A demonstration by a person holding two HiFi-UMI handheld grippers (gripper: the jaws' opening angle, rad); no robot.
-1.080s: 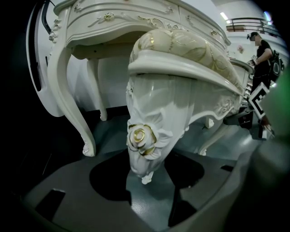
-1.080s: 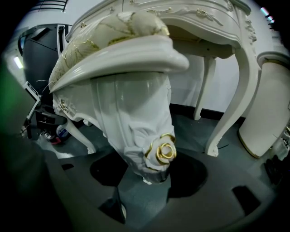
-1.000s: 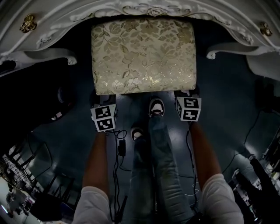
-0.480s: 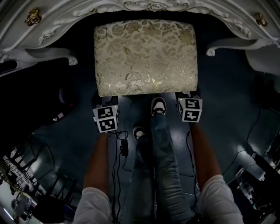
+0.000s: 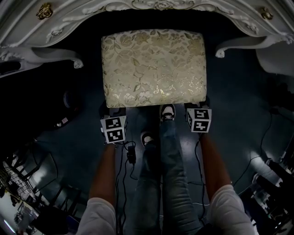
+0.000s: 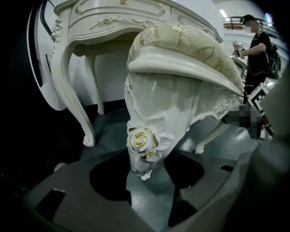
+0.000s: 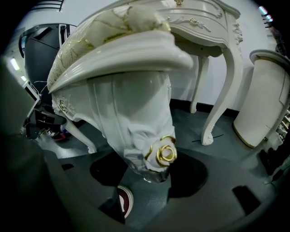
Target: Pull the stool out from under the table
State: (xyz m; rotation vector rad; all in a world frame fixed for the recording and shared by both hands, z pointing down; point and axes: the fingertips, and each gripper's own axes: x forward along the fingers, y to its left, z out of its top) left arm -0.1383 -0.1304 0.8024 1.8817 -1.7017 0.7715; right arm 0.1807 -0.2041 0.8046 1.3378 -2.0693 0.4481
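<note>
The stool (image 5: 154,66), white with a gold floral cushion, stands partly under the ornate white table (image 5: 151,5). My left gripper (image 5: 113,114) reaches under the cushion's near left corner and my right gripper (image 5: 196,108) under its near right corner. In the left gripper view, the carved stool leg (image 6: 149,127) with a gold rose sits between the jaws of the left gripper (image 6: 146,174), which is shut on it. In the right gripper view, the other front leg (image 7: 140,131) is held the same way by the right gripper (image 7: 149,179).
Curved table legs (image 5: 55,54) (image 5: 243,43) flank the stool. The person's shoes (image 5: 166,111) stand between the grippers, with cables (image 5: 131,156) on the dark floor. A white cabinet (image 7: 267,104) stands at the right. Another person (image 6: 257,45) stands in the background.
The stool has slid toward the person, further out from under the table. Both grippers moved back with it, still on its front legs.
</note>
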